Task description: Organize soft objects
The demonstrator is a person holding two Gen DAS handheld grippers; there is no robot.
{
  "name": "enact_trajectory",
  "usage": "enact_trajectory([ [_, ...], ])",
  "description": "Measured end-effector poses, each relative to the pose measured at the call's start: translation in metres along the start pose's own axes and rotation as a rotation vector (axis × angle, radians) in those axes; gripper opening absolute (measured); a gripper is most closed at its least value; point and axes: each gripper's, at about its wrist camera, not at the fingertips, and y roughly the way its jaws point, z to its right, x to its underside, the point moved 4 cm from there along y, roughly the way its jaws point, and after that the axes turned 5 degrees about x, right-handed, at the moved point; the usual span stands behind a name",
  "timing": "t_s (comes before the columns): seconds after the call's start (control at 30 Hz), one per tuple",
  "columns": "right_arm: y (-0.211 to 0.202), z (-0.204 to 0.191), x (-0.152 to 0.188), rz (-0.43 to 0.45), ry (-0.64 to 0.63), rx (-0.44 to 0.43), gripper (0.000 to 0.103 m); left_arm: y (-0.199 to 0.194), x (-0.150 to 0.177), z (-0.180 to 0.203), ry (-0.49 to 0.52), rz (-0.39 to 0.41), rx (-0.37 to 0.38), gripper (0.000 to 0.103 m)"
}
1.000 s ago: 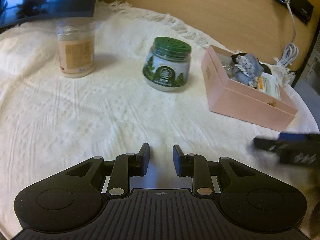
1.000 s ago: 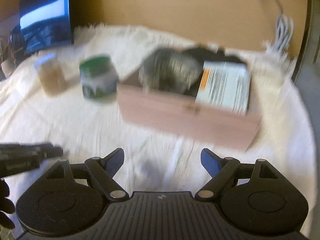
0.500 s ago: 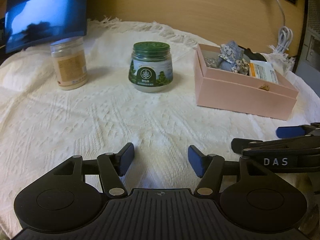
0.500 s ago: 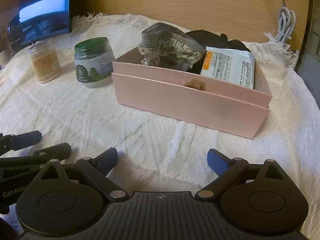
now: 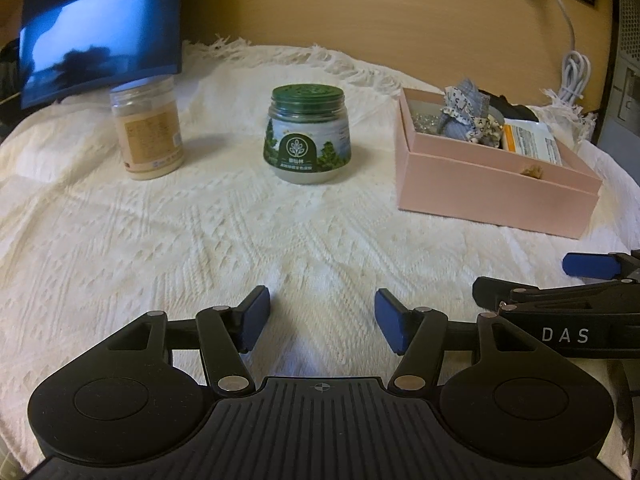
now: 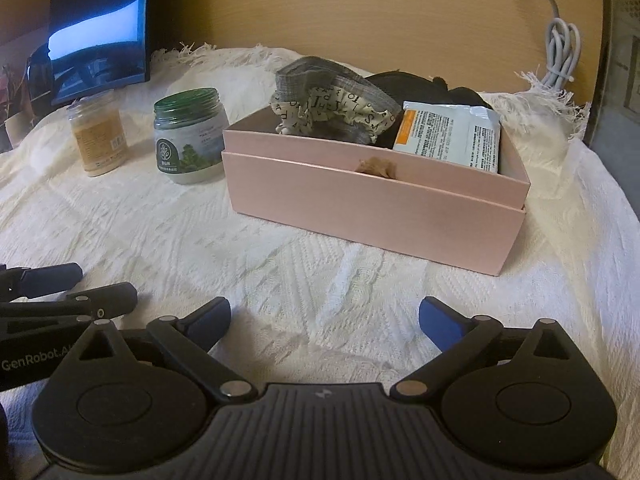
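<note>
A pink box (image 6: 372,208) stands on the white knitted cloth (image 6: 280,264); it also shows in the left wrist view (image 5: 492,188). In it lie a grey lettered fabric piece (image 6: 332,98), a dark soft item (image 6: 404,84) and a white-and-orange packet (image 6: 448,136). My left gripper (image 5: 322,320) is open and empty, low over the cloth, left of the box. My right gripper (image 6: 324,322) is open and empty in front of the box. Each gripper shows at the edge of the other's view.
A green-lidded jar (image 5: 307,134) and a beige-labelled jar (image 5: 147,128) stand left of the box. A dark screen (image 5: 100,52) leans at the back left. A white cable (image 5: 574,76) hangs by the wooden wall at the right.
My left gripper has opened wider and swung so the box sits more level. The right gripper has settled after a blurred move and stays open.
</note>
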Motion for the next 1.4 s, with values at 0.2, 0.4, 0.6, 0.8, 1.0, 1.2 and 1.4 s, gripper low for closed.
enact_trajectory([
  [0.2,-0.0002,-0.002,0.0004,-0.002,-0.005,0.005,0.101,0.0003,0.0002,0.0005,0.003,0.002,-0.006,0.063],
  [0.4,-0.0006,-0.0023,0.0004,-0.002,-0.003,0.007,0.101,0.0004,0.0001,0.0008,0.005,0.002,-0.009,0.064],
  [0.6,-0.0006,-0.0025,0.0004,-0.002,-0.003,0.007,0.101,0.0006,0.0001,0.0002,0.005,0.002,-0.008,0.064],
  [0.8,-0.0007,-0.0025,0.0004,-0.002,-0.003,0.007,0.101,0.0012,-0.0001,0.0003,0.01,0.001,-0.011,0.064],
  [1.0,-0.0008,-0.0026,0.0004,-0.002,-0.003,0.007,0.101,0.0012,0.0,0.0006,0.011,0.001,-0.011,0.064],
  [1.2,-0.0008,-0.0025,0.0004,-0.002,-0.003,0.007,0.101,0.0012,0.0,0.0007,0.01,0.001,-0.011,0.064],
  [1.4,-0.0007,-0.0026,0.0004,-0.002,-0.003,0.007,0.101,0.0013,-0.0001,0.0007,0.01,0.002,-0.012,0.064],
])
